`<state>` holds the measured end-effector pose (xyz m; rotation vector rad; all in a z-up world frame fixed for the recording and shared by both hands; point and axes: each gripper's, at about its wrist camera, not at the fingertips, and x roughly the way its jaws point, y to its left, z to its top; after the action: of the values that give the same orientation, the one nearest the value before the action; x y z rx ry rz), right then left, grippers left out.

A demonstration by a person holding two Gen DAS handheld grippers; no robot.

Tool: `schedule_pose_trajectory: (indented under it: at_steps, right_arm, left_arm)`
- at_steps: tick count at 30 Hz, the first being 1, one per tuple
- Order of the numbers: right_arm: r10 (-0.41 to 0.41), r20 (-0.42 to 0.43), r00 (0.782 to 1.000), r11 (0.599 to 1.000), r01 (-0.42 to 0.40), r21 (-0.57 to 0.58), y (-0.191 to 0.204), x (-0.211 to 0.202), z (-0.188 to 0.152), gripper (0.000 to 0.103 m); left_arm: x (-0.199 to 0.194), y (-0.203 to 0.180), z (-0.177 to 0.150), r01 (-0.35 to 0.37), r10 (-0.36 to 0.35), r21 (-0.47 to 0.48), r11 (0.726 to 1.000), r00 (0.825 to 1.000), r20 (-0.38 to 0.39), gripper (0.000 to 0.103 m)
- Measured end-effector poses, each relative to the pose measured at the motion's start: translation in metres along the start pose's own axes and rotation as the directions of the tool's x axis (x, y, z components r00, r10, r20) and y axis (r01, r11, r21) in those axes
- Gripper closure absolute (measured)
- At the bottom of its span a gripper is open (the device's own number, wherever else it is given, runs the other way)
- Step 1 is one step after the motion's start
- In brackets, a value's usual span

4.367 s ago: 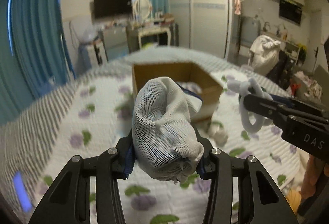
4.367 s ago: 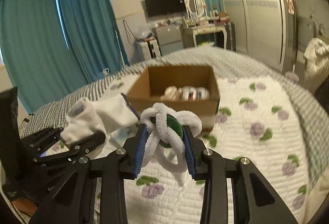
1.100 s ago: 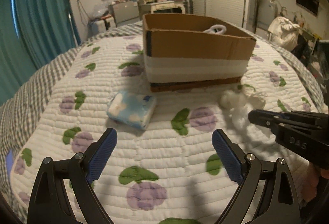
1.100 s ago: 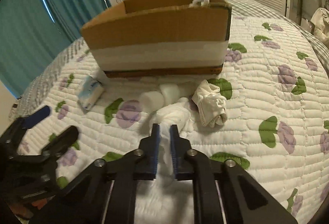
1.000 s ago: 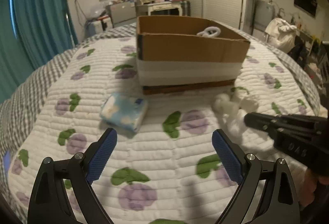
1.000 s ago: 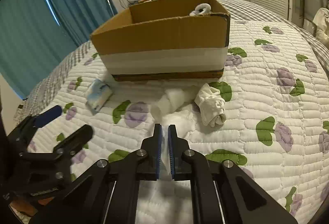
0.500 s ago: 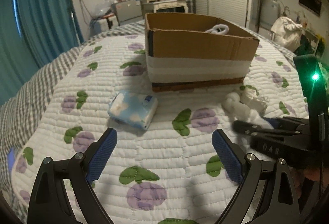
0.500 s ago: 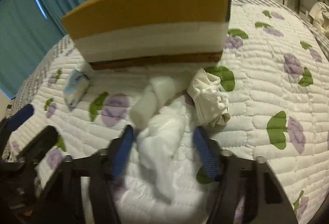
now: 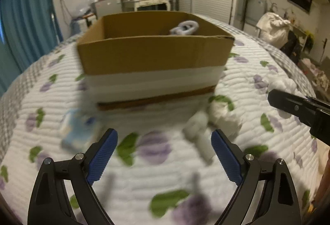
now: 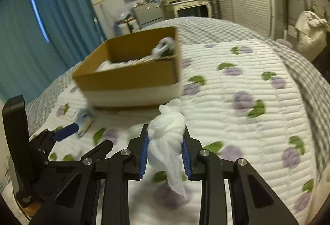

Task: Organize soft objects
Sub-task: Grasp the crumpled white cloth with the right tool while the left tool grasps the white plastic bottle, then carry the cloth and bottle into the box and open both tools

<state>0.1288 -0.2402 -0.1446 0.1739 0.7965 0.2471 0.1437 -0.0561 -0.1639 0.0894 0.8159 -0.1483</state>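
Half a second earlier the right gripper (image 10: 165, 150) straddled the white bundle (image 10: 166, 138) lying on the bed (image 10: 257, 121); now its fingers (image 10: 143, 152) had closed on that bundle and lifted it off the quilt, a loose tail hanging below. The left gripper (image 9: 164, 154) hung open and empty, blue pads wide apart, low over the bed. Just ahead of it lay a white roll (image 9: 198, 132) and a blue-white packet (image 9: 79, 132). Beyond stood the box (image 10: 132, 78), a white looped toy (image 9: 184, 28) inside near its right wall.
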Motion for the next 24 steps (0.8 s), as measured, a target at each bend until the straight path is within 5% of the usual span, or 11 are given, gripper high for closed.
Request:
schedule_pose_trajectory:
  at_steps: [3,11,14,24]
  right_arm:
    - [0.003,-0.012,1.0,1.0,-0.002,0.03,-0.015,0.009,-0.002,0.075]
    - [0.021,-0.053,0.998,0.998,-0.018,0.056,-0.029,0.029,-0.007,0.075]
    - [0.009,-0.052,0.999,0.999,-0.006,0.053,-0.026,0.025,-0.009,0.075]
    - [-0.007,0.019,1.0,1.0,0.006,0.025,-0.002,-0.02,-0.002,0.075]
  left_arm:
    - [0.021,-0.015,0.006,0.004,-0.002,0.046,0.999,0.999,-0.044,0.041]
    - [0.054,-0.034,0.0,0.054,-0.034,0.129,0.99,0.988,-0.148,0.051]
    - [0.048,-0.029,0.001,0.084,-0.068,0.107,0.991,0.987,-0.146,0.073]
    - [-0.026,-0.008,0.002,0.124,-0.12,0.054,0.991,0.99,-0.074,0.075]
